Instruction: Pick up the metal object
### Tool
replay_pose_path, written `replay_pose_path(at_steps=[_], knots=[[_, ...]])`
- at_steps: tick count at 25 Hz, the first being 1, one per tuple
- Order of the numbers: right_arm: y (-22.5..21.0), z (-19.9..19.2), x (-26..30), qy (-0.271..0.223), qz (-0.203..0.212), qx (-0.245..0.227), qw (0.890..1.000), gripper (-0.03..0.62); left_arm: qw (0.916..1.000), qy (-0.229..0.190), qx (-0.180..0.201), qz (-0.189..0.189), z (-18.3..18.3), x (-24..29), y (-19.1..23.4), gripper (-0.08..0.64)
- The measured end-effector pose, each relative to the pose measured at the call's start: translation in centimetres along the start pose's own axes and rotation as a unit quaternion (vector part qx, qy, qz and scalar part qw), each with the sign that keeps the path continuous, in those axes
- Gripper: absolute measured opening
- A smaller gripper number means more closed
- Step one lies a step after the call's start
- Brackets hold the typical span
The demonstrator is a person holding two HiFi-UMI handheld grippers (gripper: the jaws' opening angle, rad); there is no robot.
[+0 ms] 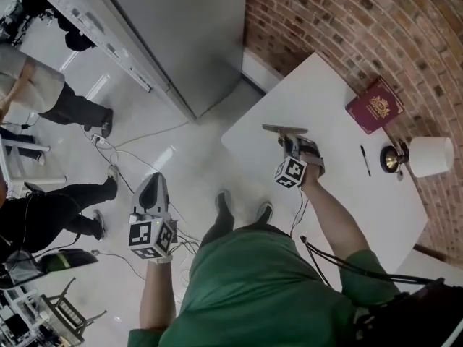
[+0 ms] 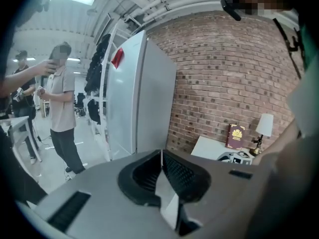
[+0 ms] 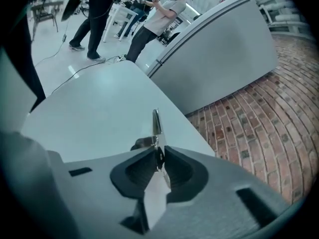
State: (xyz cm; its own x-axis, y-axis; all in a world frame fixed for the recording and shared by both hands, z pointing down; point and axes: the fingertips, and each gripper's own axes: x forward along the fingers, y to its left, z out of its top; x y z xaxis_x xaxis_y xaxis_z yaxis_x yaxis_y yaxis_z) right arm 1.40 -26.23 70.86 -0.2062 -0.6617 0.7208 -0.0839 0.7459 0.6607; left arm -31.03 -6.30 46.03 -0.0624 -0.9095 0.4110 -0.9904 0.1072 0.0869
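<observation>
Brick wall (image 1: 347, 20) along the top right, a big grey cabinet (image 1: 181, 35) next to it, and the white bench (image 1: 347, 201) running out from the wall. A bystander (image 1: 43, 96) stands far off on the floor. Over on the bench's far side, well apart from the action, are a lamp (image 1: 428, 156) and a red book (image 1: 374, 105).

Now the tools. The left gripper (image 1: 152, 185) hangs out over the floor, off the bench, with its fingers pressed together and nothing between them. The right gripper (image 1: 288, 140) is over the bench near its left edge, fingers clamped on the metal object (image 3: 156, 123). It's a thin flat strip poking straight out past the tips. Whether it's clear of the bench top, I can't tell.

It looks stiff, light and smooth, so likely slippery. It's pinched at one end, and the free end could twist, so flat faces against the pads and a hold nearer the middle should be steadier.

Smallest of all, a pen (image 1: 365, 160) lies by the lamp
</observation>
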Motion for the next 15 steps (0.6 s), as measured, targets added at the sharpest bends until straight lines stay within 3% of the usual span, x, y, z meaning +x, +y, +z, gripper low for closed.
replay_pose_path(at_steps=[8, 15], knots=[[-1.1, 0.4, 0.0, -0.001, -0.011, 0.004, 1.000, 0.030, 1.0000, 0.004, -0.005, 0.008, -0.5, -1.0, -0.5, 0.014], [-2.2, -0.2, -2.5, -0.016, 0.004, 0.048, 0.999, 0.008, 0.9997, -0.001, -0.005, -0.025, 0.1, 0.2, -2.5, 0.014]])
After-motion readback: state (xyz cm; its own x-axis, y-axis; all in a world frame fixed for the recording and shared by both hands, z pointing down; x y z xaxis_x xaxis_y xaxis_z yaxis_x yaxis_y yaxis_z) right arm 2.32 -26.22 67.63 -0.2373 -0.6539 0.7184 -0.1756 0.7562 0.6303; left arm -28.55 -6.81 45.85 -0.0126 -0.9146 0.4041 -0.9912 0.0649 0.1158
